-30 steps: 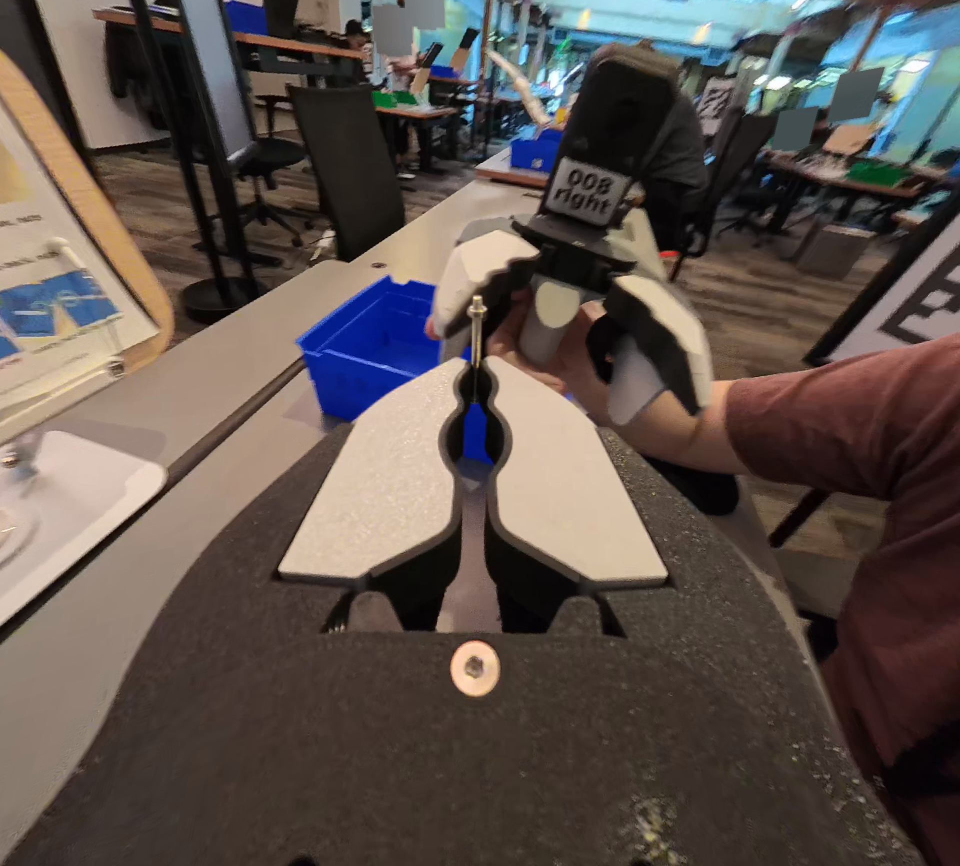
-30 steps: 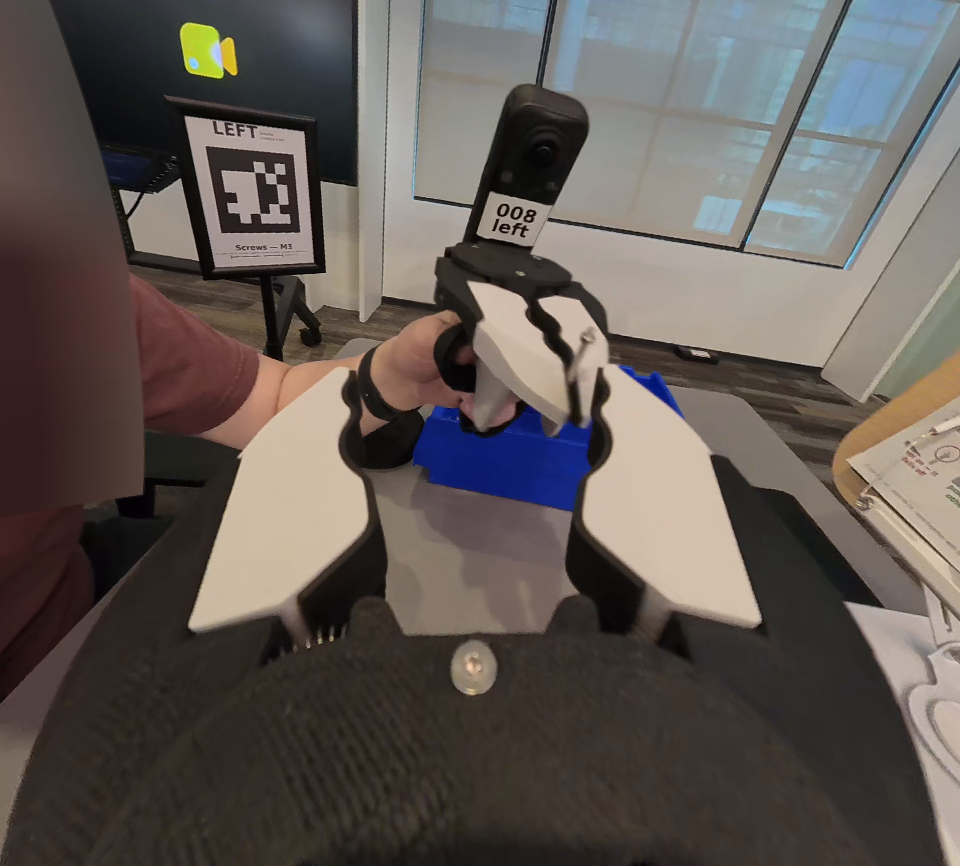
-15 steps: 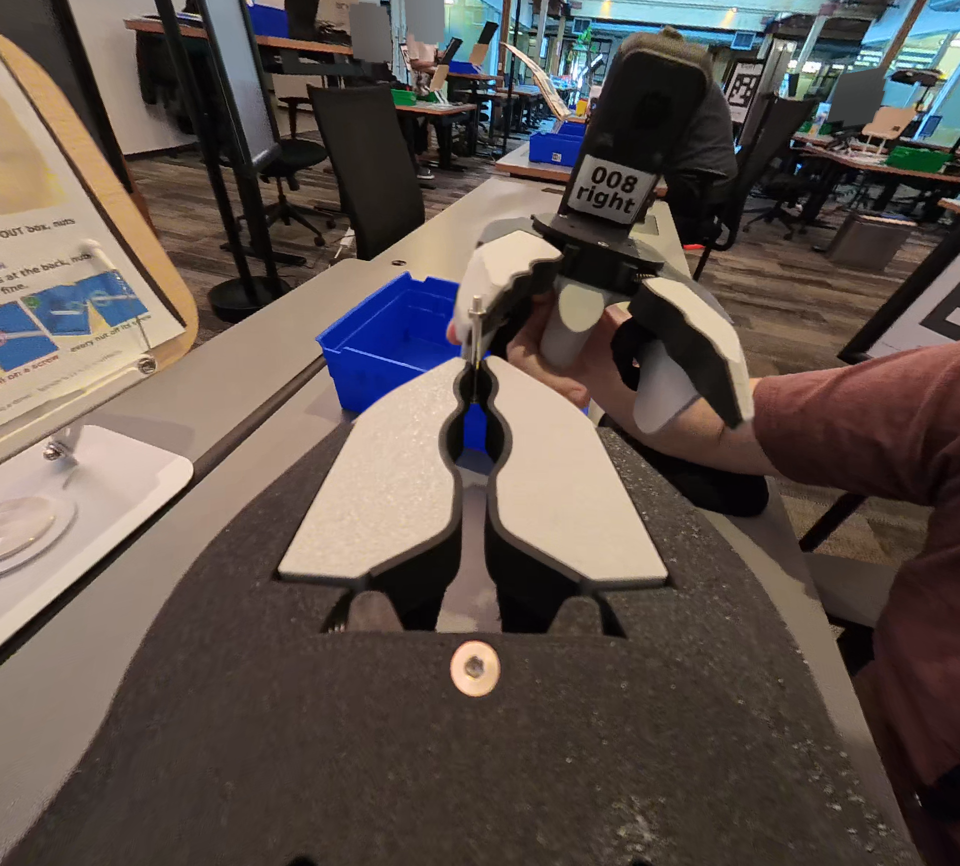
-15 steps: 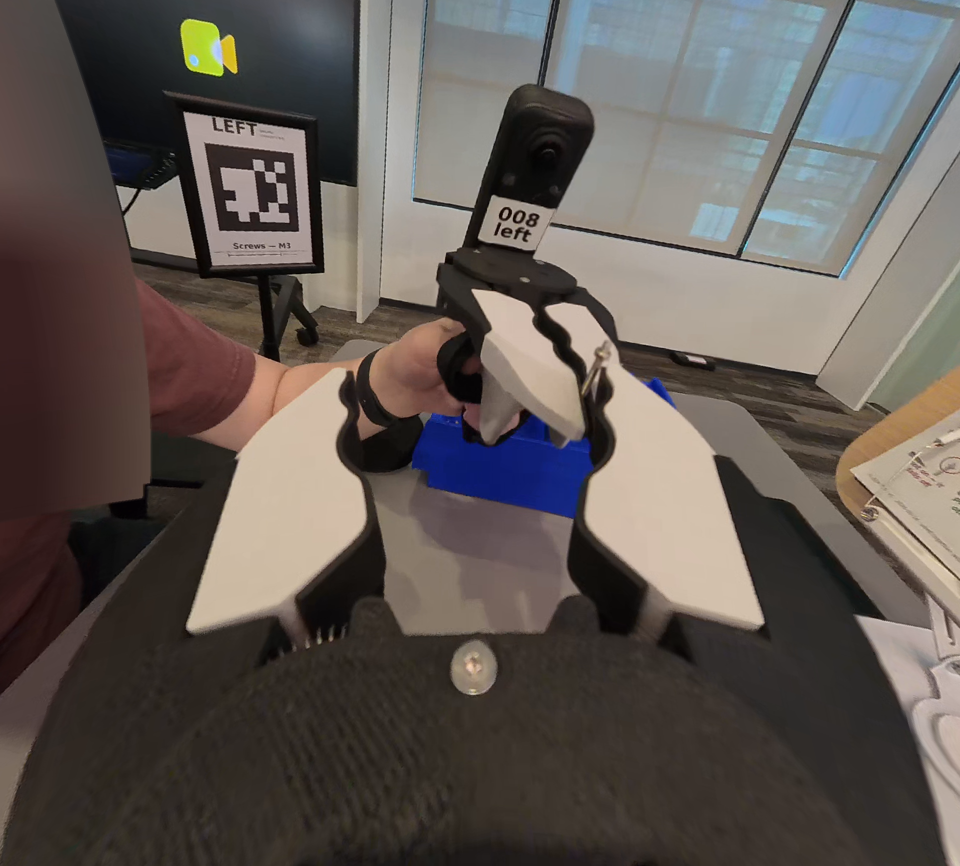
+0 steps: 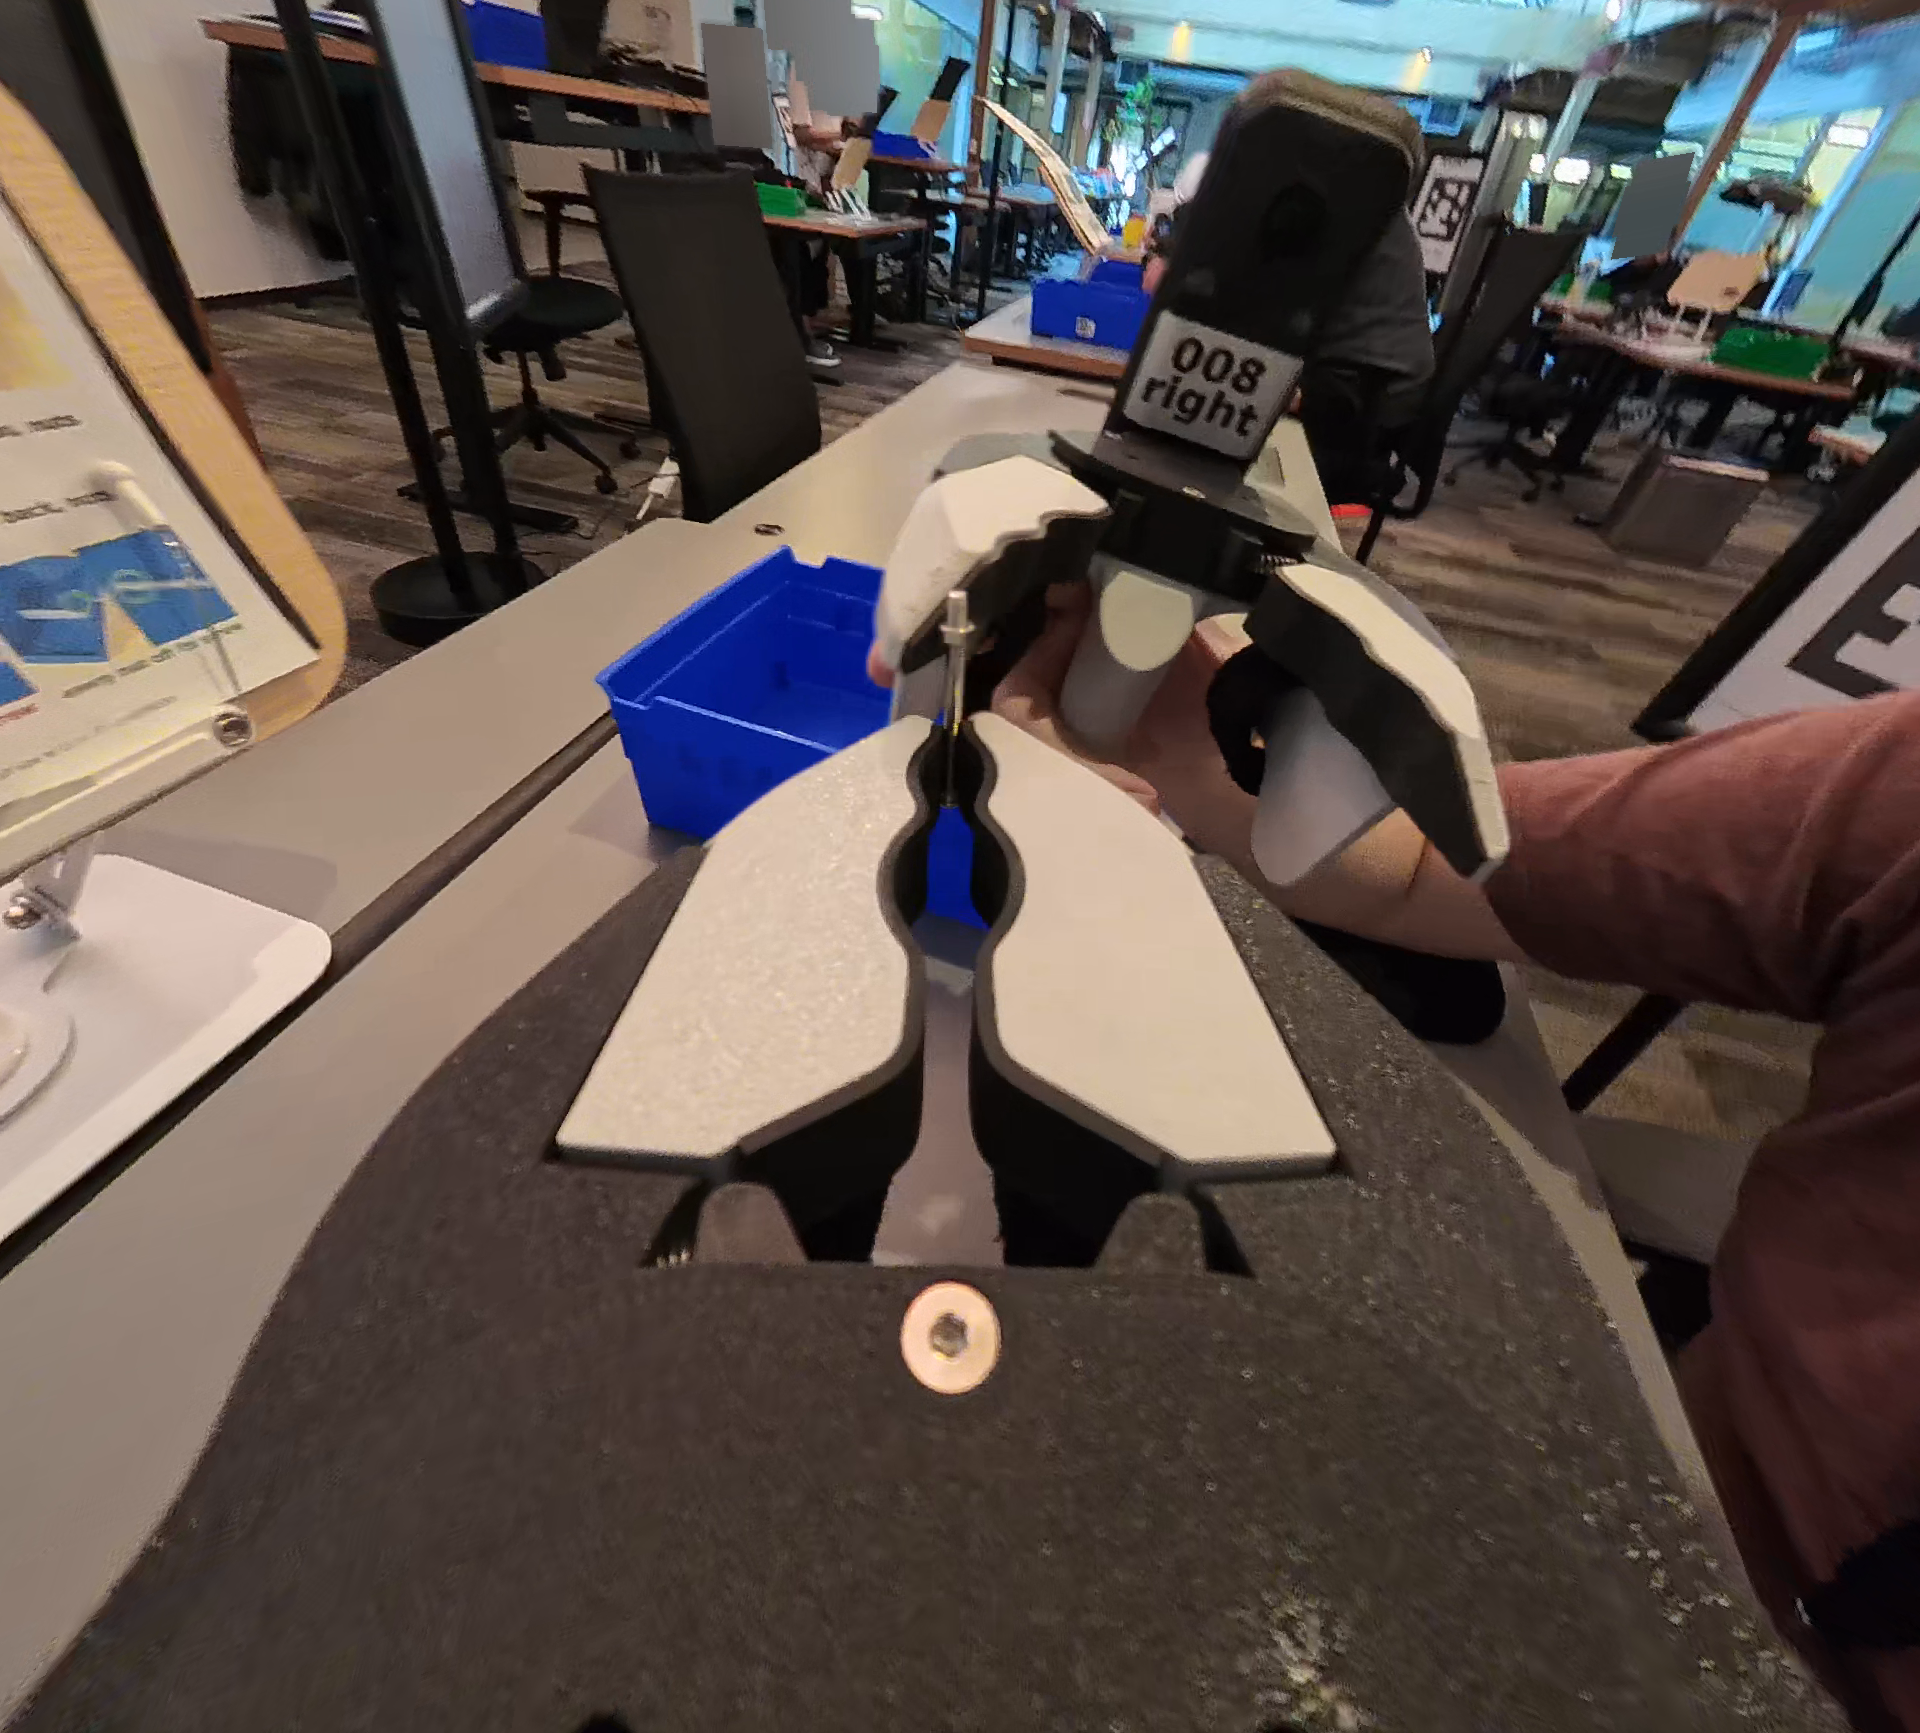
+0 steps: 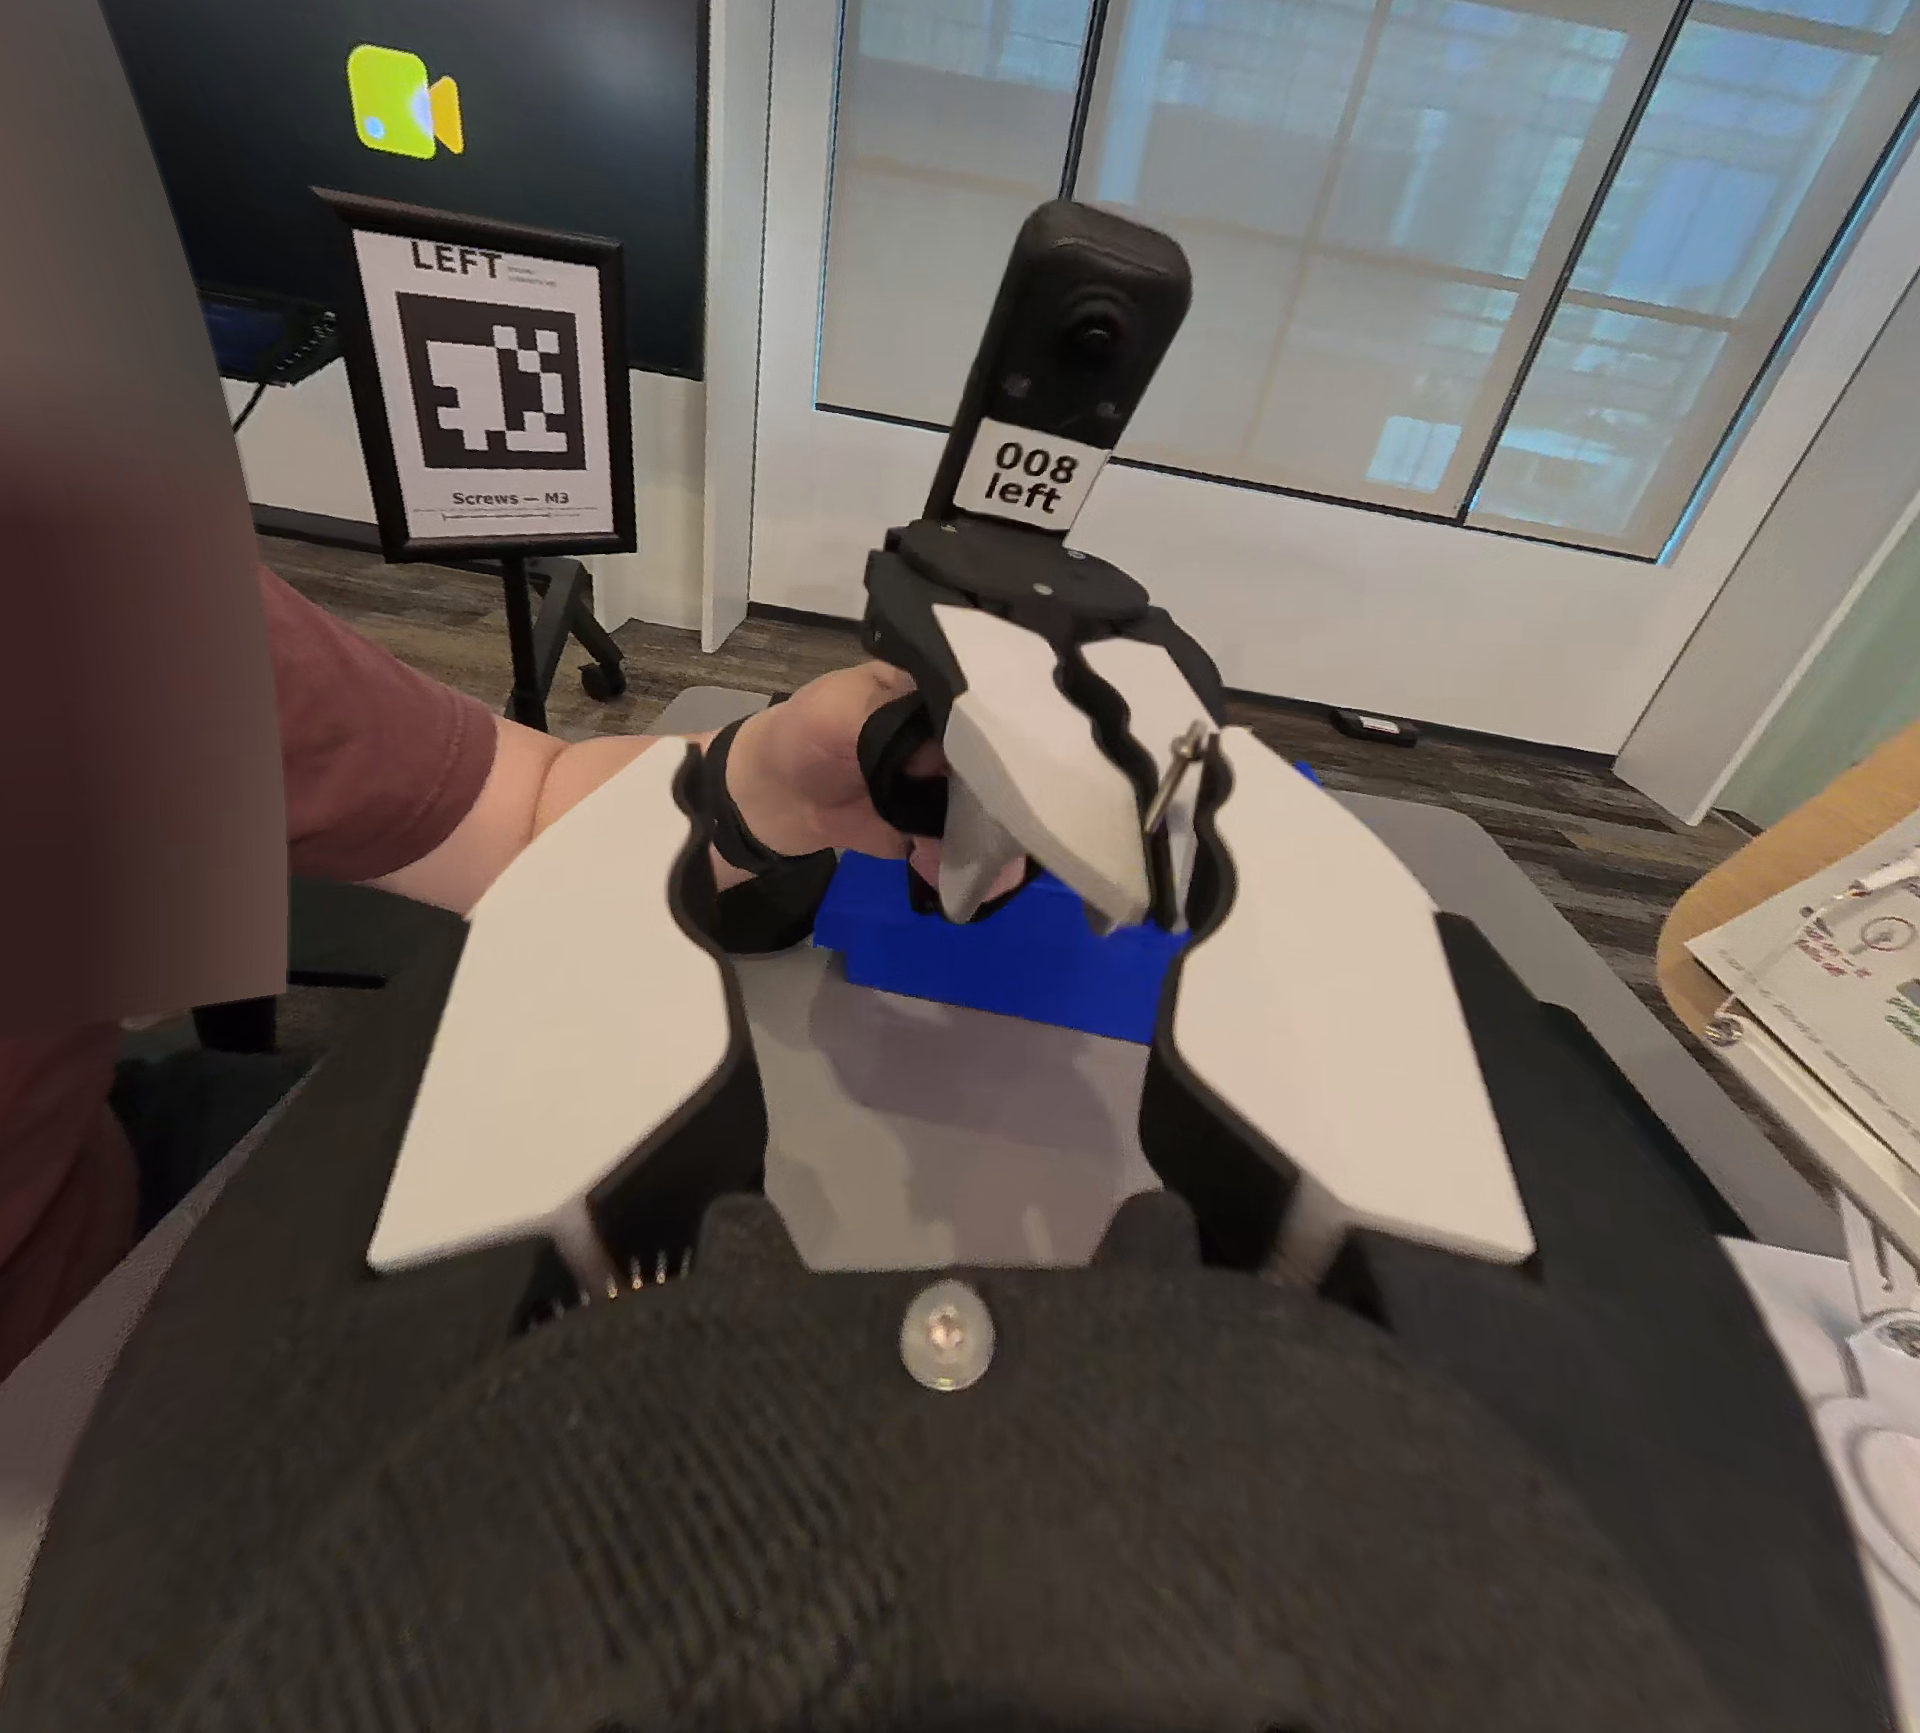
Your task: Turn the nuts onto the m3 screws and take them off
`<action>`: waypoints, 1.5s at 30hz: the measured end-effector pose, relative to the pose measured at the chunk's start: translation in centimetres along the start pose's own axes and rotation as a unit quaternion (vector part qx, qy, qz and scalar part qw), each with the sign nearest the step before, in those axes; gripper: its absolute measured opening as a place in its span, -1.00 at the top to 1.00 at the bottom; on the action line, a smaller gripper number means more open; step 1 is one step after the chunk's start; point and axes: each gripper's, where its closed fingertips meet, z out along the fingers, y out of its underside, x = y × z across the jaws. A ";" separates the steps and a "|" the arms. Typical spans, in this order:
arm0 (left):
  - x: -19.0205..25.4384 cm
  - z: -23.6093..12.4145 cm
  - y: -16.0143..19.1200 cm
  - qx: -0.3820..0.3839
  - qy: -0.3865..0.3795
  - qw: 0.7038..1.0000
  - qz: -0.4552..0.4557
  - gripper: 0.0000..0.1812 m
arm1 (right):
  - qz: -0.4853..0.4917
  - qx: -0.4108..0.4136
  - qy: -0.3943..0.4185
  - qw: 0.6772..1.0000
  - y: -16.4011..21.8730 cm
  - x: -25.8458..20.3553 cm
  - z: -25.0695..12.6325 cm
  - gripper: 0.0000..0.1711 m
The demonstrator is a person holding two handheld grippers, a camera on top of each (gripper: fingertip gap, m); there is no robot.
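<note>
Now we note our left gripper (image 5: 951, 733) clenched on the screw (image 5: 954, 675), which stands upright from its tips above the blue bin (image 5: 758, 696). Our right gripper (image 6: 951, 810) is spread wide, one finger (image 6: 1340, 935) just beside the screw (image 6: 1174, 774).

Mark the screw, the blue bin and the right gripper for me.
screw (image 5: 953, 665): left wrist view, upper shank.
blue bin (image 5: 727, 753): left wrist view, front wall.
right gripper (image 6: 951, 862): right wrist view, midway between its open fingertips.
</note>
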 end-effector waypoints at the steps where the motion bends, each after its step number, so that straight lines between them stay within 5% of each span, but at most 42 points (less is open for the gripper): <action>1: -0.4 -0.3 -0.2 0.006 -0.003 1.000 -0.010 0.98 | 0.001 0.002 0.000 1.000 -0.1 0.2 -0.3 -0.04; 3: -0.4 -0.4 -0.1 0.006 0.007 1.000 -0.023 0.98 | 0.015 0.013 -0.003 1.000 -0.4 0.4 -0.7 0.07; 13: 0.9 0.5 0.3 -0.007 0.024 1.000 -0.003 0.98 | -0.003 -0.003 -0.009 1.000 0.1 -0.2 -0.1 0.02; 18: 1.4 0.1 -0.3 0.006 0.038 0.999 -0.001 0.98 | 0.066 0.034 0.019 0.997 -1.0 2.1 -1.5 0.48; 26: 2.0 0.5 0.1 -0.007 0.040 0.999 0.016 0.98 | 0.135 0.027 -0.010 0.990 -0.2 2.4 -1.6 0.93; 45: 1.3 0.2 0.0 -0.005 0.034 0.999 0.003 0.88 | 0.172 0.043 -0.022 0.984 -0.2 2.8 -2.0 0.97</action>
